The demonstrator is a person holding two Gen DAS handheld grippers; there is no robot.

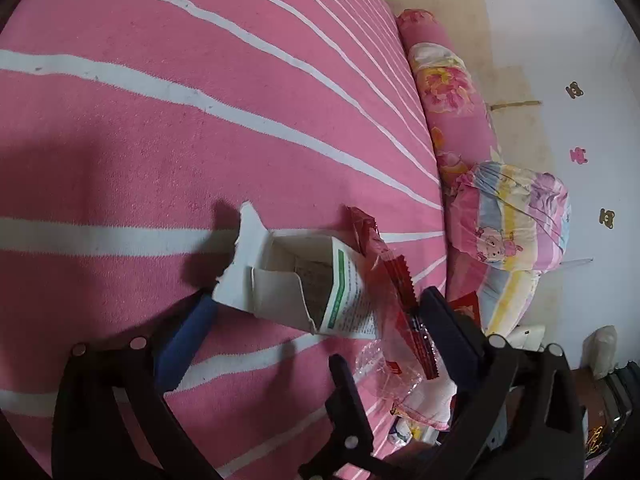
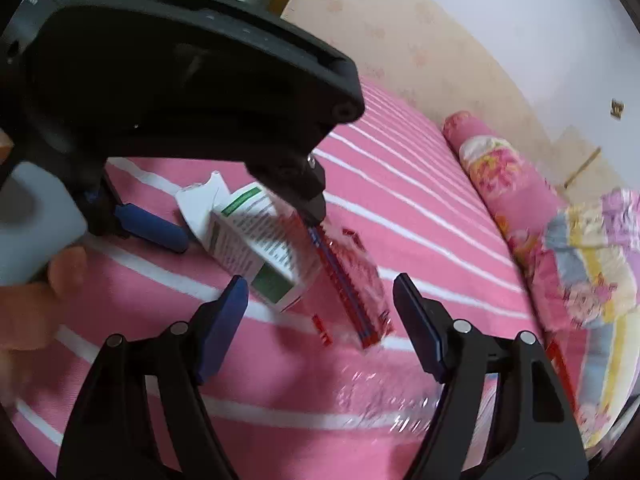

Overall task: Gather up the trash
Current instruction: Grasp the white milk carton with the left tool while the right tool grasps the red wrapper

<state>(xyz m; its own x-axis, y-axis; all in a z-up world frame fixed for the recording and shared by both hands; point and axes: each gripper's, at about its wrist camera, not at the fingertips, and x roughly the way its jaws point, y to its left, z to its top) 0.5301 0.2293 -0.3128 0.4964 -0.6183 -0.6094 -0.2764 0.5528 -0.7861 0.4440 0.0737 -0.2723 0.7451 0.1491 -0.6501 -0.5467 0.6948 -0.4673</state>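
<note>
The left hand-held gripper (image 1: 316,312) straddles the torn carton (image 1: 304,284) and red wrapper (image 1: 396,300) on the bed (image 1: 200,100), fingers spread — close on both together. The right hand-held gripper (image 2: 320,300) hovers released — keep it clear.

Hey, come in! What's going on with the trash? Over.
Left gripper open around torn white box and red wrapper. Right gripper open, close by. Nothing blocking.

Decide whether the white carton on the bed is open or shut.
Open: the white carton has torn flaps spread apart, exposing its interior.
</note>
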